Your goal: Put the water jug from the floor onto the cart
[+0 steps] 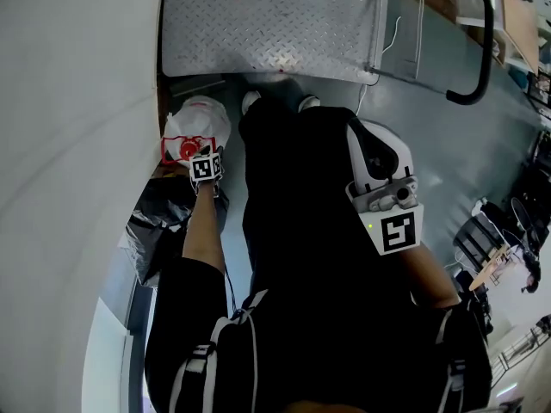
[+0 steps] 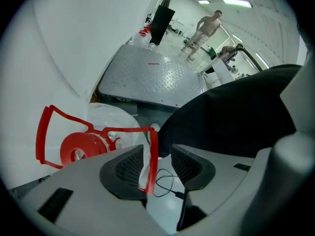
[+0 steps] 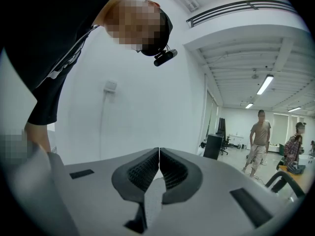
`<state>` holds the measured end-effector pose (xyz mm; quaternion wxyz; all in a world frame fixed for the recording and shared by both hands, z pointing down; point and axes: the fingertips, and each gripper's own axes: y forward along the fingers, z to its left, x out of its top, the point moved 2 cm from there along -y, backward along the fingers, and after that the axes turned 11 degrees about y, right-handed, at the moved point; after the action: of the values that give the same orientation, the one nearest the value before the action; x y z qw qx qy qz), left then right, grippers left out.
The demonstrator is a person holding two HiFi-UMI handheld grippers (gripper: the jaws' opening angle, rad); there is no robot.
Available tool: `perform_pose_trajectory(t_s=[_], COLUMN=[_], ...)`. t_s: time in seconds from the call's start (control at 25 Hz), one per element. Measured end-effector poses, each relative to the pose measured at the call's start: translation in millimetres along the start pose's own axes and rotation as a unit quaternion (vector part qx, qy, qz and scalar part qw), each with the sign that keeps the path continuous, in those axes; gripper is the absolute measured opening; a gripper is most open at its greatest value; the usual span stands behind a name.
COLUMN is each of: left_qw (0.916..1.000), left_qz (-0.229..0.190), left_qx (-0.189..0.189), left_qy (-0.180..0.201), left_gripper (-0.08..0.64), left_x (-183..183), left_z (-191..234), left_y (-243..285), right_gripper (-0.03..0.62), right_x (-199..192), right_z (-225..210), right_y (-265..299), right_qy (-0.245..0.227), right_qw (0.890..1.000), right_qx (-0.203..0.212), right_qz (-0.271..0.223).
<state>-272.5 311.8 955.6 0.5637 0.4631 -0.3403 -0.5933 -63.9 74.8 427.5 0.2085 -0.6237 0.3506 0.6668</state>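
The clear water jug (image 1: pixel 205 117) lies on the floor by the wall, its red cap (image 1: pixel 188 150) toward me. In the left gripper view the jug (image 2: pixel 115 124) and its red cap (image 2: pixel 78 149) sit at lower left. My left gripper (image 1: pixel 200 157) points steeply down at it. Its jaws (image 2: pixel 157 163) stand open, with one bar of the red carry handle (image 2: pixel 151 154) between them, close to the left pad. The cart's steel deck (image 1: pixel 275 24) lies just beyond the jug. My right gripper (image 1: pixel 379 157) hangs in the air to the right, shut (image 3: pixel 159 168) and empty.
A white wall (image 1: pixel 69 144) runs down the left. A black plastic bag (image 1: pixel 159 222) lies behind the jug. The cart's black push handle (image 1: pixel 482 41) rises at the far right. My shoes (image 1: pixel 251 101) stand at the deck's edge. A thin cable (image 2: pixel 165 183) lies on the floor. Two people (image 2: pixel 204 28) stand far off.
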Motion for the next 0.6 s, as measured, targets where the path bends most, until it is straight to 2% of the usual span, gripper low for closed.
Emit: perform_pose_trajectory(t_s=[0.12,0.2,0.28,0.36,0.6], left_qw=[0.9997,0.9992,0.999,0.9987,0.9963], left_qz=[0.02,0.032,0.036,0.04,0.082], left_qx=[-0.014,-0.017,0.005,0.021,0.027], left_qy=[-0.002,-0.018,-0.027,-0.024,-0.001], left_gripper=[0.178,0.167,0.057,0.054,0.055], left_x=[-6,-8,-5,-5,-4], left_z=[4,6,11,11,10], left_y=[28,36,35,29,10], right_gripper=[0.02,0.018,0.019,0.018,0.02], right_x=[-23,-32,-33,-29,-13], right_z=[-5,-8,-11,-10,-7], right_y=[1,-1,-4,-6,-2], right_qy=[-0.001,0.003,0.009,0.013,0.024], right_qw=[1.0,1.0,0.999,0.999,0.999], right_qx=[-0.004,-0.009,-0.014,-0.015,0.0], right_qz=[0.017,0.028,0.034,0.035,0.035])
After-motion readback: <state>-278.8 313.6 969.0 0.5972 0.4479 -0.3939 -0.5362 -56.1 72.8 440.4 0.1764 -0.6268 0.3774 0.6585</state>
